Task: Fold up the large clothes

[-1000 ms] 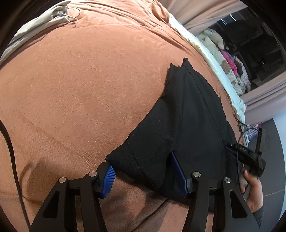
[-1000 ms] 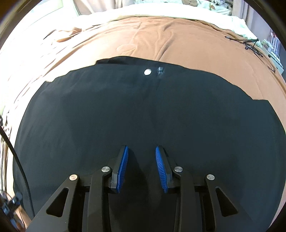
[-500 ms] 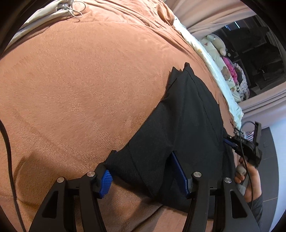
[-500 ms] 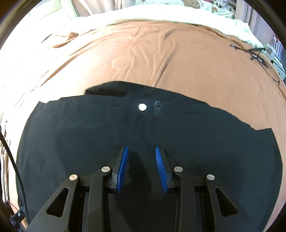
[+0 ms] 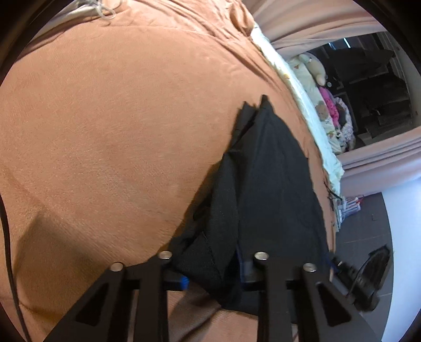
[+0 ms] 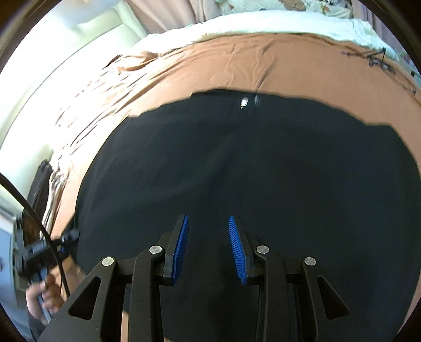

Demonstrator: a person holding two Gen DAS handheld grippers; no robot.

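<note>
In the left wrist view, the left gripper (image 5: 211, 273) is closing its jaws, and a bunched corner of the black garment (image 5: 273, 179) sits between them; the cloth hides most of the blue pads, but the fold looks pinched. The garment runs away from the gripper as a long dark strip, close to the right edge of the bed, and ends in a point far up. To its left the brown blanket (image 5: 110, 136) is wide and bare, with plenty of room to move. A white sheet (image 5: 297, 86) lines the far right edge of the bed, and soft toys (image 5: 315, 68) sit past it. In the right wrist view, the right gripper (image 6: 208, 247) hangs over the garment (image 6: 236, 163) with its jaws apart and nothing between the blue pads. The garment lies flat and spreads wide here. Its far edge carries a small silver button (image 6: 244, 101). Past that edge the blanket (image 6: 289, 63) is bare up to the white sheet (image 6: 263, 23). At the lower left, a hand (image 6: 44, 292) holds the left gripper (image 6: 69, 238) at the garment's left edge.
</note>
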